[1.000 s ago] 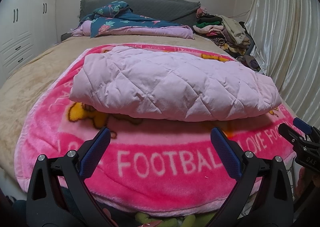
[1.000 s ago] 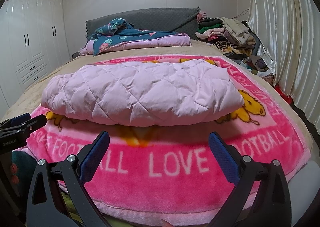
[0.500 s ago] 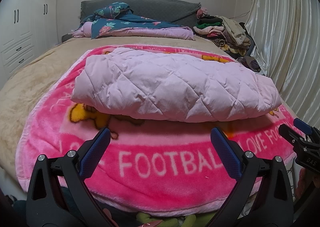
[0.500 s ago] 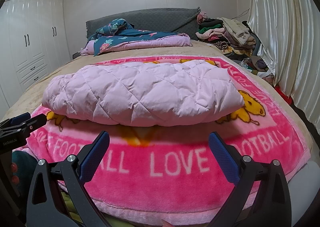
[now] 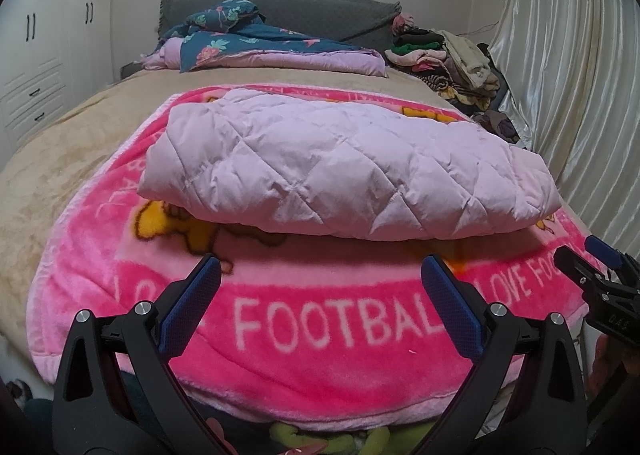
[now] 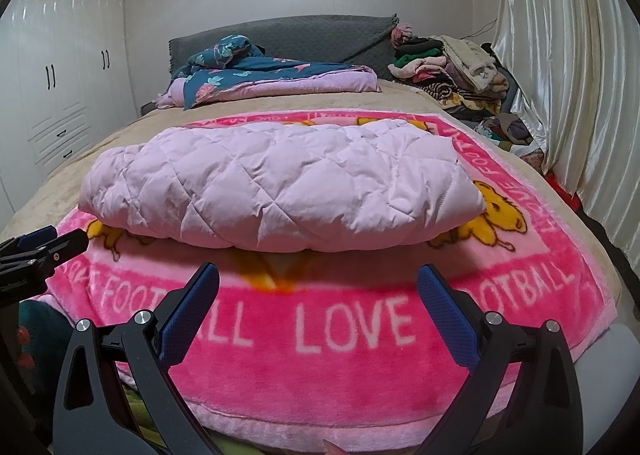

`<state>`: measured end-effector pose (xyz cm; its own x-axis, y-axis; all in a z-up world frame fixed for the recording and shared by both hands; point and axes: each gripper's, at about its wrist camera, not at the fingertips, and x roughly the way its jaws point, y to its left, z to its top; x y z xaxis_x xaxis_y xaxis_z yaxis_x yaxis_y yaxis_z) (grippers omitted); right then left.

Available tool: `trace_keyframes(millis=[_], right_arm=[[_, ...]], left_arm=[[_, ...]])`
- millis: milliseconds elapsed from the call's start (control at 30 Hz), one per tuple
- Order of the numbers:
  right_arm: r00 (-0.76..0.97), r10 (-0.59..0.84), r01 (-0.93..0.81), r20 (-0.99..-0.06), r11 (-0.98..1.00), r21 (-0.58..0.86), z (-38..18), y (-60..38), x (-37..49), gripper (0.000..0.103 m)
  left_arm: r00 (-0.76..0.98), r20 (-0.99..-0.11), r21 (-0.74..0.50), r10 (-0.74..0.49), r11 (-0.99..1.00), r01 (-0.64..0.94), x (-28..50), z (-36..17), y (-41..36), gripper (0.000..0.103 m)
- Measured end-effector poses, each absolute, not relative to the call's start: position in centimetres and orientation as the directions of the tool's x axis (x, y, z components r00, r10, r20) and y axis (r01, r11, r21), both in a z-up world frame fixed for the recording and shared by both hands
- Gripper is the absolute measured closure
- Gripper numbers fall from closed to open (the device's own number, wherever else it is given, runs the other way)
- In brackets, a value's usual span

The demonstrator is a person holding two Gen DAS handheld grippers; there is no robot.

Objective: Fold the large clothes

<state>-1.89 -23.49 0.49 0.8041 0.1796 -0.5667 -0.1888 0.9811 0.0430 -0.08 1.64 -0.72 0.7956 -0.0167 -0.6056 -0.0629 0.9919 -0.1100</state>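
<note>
- On the bed, near its foot, we see a pale lilac quilted padded jacket (image 5: 344,171) lying folded into a thick, wide bundle, with its diamond stitching facing up.
- Under it lies a bright pink fleece blanket (image 5: 320,339) with white lettering that reads "FOOTBALL" and "LOVE"; the jacket rests on the blanket's middle, partly covering a yellow cartoon figure (image 6: 496,211).
- Beneath the blanket we see a beige plush bedspread (image 5: 72,151) covering the rest of the bed.
- Our left hand-held gripper (image 5: 320,283) hovers at the foot of the bed with its two blue-padded fingers (image 5: 188,307) wide apart, holding nothing, and short of the jacket's near edge.
- Our right hand-held gripper (image 6: 318,287) hangs beside it at about the same level, its fingers (image 6: 448,315) equally spread and empty; in the left wrist view its tip shows at the right edge (image 5: 600,275).
- At the head of the bed we see a folded dark blue floral quilt with a lilac lining (image 6: 264,79) leaning against a grey padded headboard (image 6: 304,35).
- To the right of the headboard a heap of mixed folded clothes (image 6: 452,71) is stacked beside a shiny cream pleated curtain (image 6: 568,75).
- Along the left wall stands a white wardrobe with black handles (image 6: 60,71).
</note>
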Motion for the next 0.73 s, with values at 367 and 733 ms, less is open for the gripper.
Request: trace_keyframes(millis=[367,733], right_arm=[[0.833,0.133,-0.11,-0.537,0.991,0.075,1.1,-26.1,-1.9,0.004],[0.581,-0.482,0.653,-0.656,0.757,0.023,-4.7,-54.9,-0.8,0.004]], left_arm=[[0.791,-0.612,-0.103,-0.01,0.992,-0.068,0.1,-1.0,1.2,0.009],[0.746,-0.634,-0.166,0.207,0.905,-0.392,5.7,0.1,17.2,0.009]])
